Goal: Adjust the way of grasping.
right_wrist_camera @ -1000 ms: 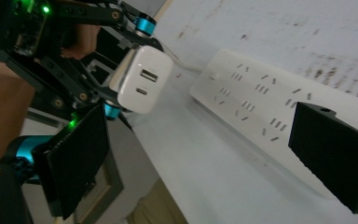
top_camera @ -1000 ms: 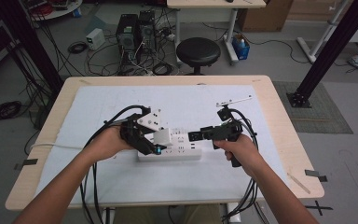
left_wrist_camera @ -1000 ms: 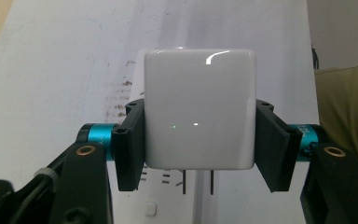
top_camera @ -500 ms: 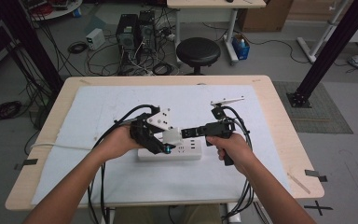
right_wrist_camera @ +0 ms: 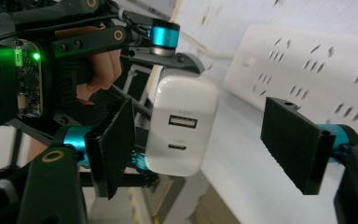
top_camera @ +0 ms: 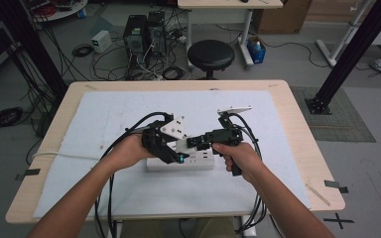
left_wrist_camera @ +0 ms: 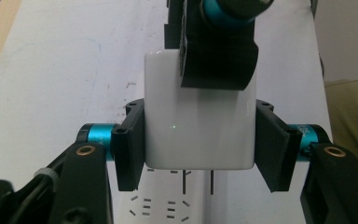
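Left hand-held gripper (left_wrist_camera: 199, 149) clamps charger (left_wrist_camera: 198, 126) sides above power strip (right_wrist_camera: 307, 70); right hand-held gripper (right_wrist_camera: 205, 140) wide.

Both forearms reach in from below, left gripper (top_camera: 174, 154) clamped shut, right gripper (top_camera: 194, 143) fingers spread apart.

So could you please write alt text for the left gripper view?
A white USB charger sits between the left gripper's two black jaws, above a white power strip whose sockets show below. The other gripper's black jaw rests against the charger's far end.
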Available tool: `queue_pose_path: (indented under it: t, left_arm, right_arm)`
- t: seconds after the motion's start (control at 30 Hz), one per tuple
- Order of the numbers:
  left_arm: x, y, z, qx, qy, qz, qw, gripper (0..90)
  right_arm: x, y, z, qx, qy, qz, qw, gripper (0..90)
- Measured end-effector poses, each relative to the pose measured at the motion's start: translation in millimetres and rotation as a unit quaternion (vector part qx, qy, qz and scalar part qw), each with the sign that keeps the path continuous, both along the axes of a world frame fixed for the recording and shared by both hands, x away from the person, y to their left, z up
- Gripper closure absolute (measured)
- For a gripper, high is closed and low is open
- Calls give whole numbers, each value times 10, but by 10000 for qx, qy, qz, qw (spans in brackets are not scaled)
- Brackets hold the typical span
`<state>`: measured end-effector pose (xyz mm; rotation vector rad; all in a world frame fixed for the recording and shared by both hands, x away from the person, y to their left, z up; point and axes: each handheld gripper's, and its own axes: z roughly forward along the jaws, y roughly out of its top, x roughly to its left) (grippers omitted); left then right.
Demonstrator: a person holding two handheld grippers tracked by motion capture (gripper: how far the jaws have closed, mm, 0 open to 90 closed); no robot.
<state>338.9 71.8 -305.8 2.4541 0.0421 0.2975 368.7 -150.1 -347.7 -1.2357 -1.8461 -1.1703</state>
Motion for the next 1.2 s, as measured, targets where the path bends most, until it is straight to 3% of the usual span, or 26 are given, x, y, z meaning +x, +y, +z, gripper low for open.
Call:
queue_pose_path:
  t: [0.3,0.33,0.47,0.53,0.6,0.63,0.7,0.8,0.83,1.0,1.1,1.2]
  left_arm:
    - [-11,-28,-24,62,-81,-17,9999,424]
    - [-12,-31,-23,80,-87,-24,9999,424]
    - [-13,-49,-45,175,-147,-26,9997,424]
    - [-11,-54,-53,157,-164,-5,9997,424]
    - [2,-55,-53,136,-52,13,9999,420]
    - [14,-53,-49,116,65,42,9999,408]
    - [29,-43,-54,118,173,158,9997,292]
    - [45,-6,-62,158,193,202,9995,256]
    - [69,79,-73,138,304,371,9988,237]
    - [91,290,-84,135,382,495,9980,237]
    - [117,453,-108,213,440,685,9965,237]
    - [135,609,-118,330,521,910,9939,237]
  right_arm:
    - [19,62,-91,227,316,44,9992,467]
    - [26,65,-104,231,440,55,9987,481]
    - [24,71,-136,376,414,24,9984,597]
    - [27,71,-145,366,468,-7,9982,609]
    - [25,62,-155,388,426,-54,9983,619]
    - [20,63,-155,353,358,-45,9987,620]
    - [16,51,-164,220,243,-26,9995,620]
    - [26,10,-187,196,220,-49,9996,620]
    - [54,-85,-194,24,72,-143,9999,620]
    - [40,-239,-156,-382,-299,-192,9986,619]
    - [-21,-311,-118,-757,-706,-51,9946,619]
    - [-68,-385,-79,-1182,-1185,58,9859,619]
